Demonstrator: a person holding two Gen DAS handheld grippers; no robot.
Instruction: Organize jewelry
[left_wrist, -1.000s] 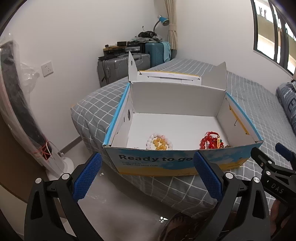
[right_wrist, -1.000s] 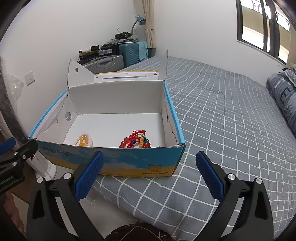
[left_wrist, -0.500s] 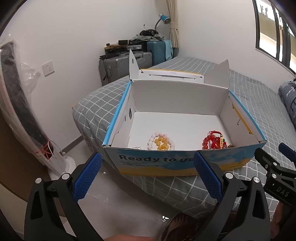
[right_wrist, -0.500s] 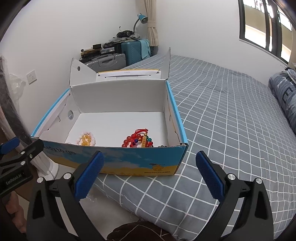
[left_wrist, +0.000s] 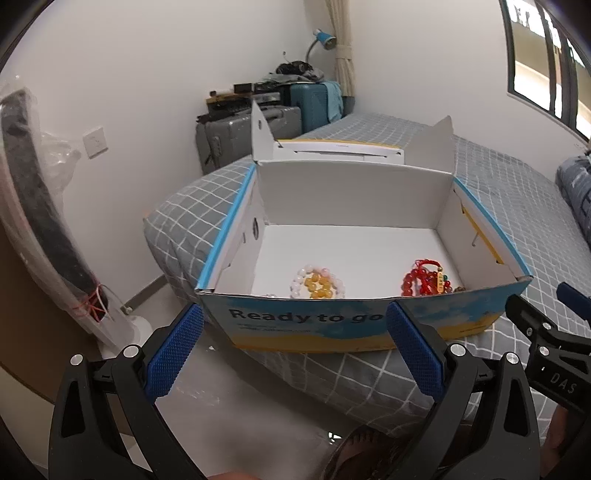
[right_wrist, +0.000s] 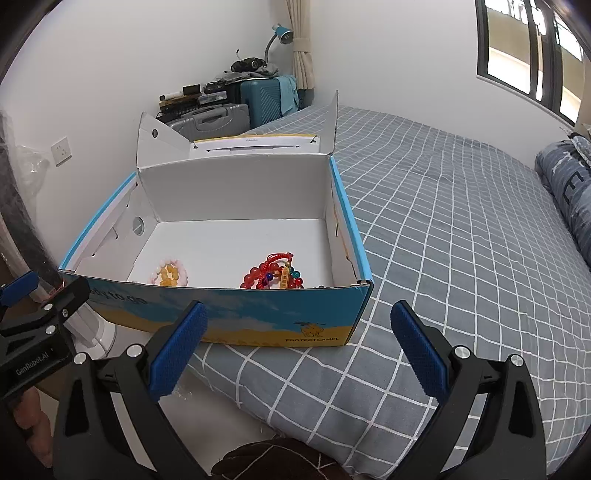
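An open cardboard box (left_wrist: 306, 325) (right_wrist: 258, 317) with a blue and yellow front sits on the corner of a grey checked bed (right_wrist: 461, 229). Inside lie a pink and yellow bead bracelet (left_wrist: 318, 283) (right_wrist: 170, 274) and a tangle of red beads (left_wrist: 424, 280) (right_wrist: 275, 275) with a gold charm. My left gripper (left_wrist: 293, 347) is open, below and in front of the box's front wall. My right gripper (right_wrist: 299, 347) is open too, over the bed edge in front of the box's right corner. Both hold nothing.
Suitcases (left_wrist: 240, 136) and a blue lamp (left_wrist: 323, 38) stand against the far wall. A plastic-wrapped fan (left_wrist: 40, 206) leans at the left by the floor. A folded quilt (right_wrist: 569, 192) lies at the bed's right. A window (right_wrist: 532, 51) is at upper right.
Both grippers have drifted slightly nearer and higher, so more of the box's floor and the beads shows. Jaws stay as wide as before.
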